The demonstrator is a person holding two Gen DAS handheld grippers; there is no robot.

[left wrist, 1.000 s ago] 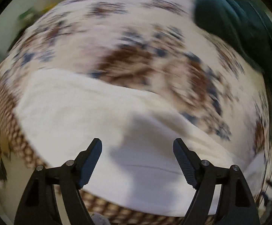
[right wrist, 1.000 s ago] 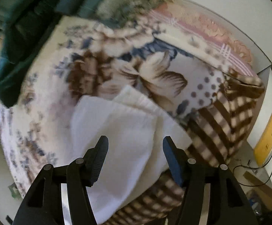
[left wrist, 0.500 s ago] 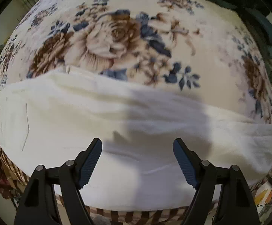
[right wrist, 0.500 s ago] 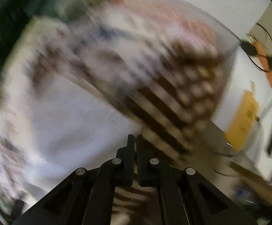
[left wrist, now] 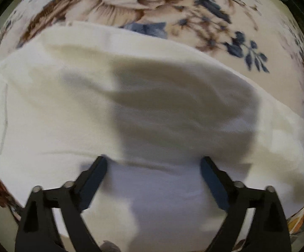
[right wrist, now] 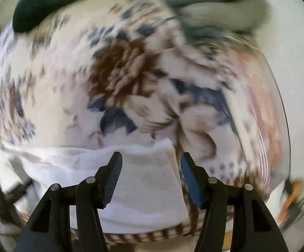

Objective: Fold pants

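White pants (left wrist: 110,109) lie on floral blanket (left wrist: 194,16). L view: left gripper (left wrist: 154,163) jaws opening wide, nothing pinched. R view only: right gripper (right wrist: 151,161) opening over pants' end; green clothes (right wrist: 53,4) behind.

White pants (right wrist: 143,180) on floral blanket (right wrist: 68,96), right gripper (right wrist: 151,157) jaws opening

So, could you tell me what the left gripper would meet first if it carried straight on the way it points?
Most likely the white pants spread on the floral blanket. The left gripper points down at them, its jaws opening with nothing gripped between; depth is hard to judge.
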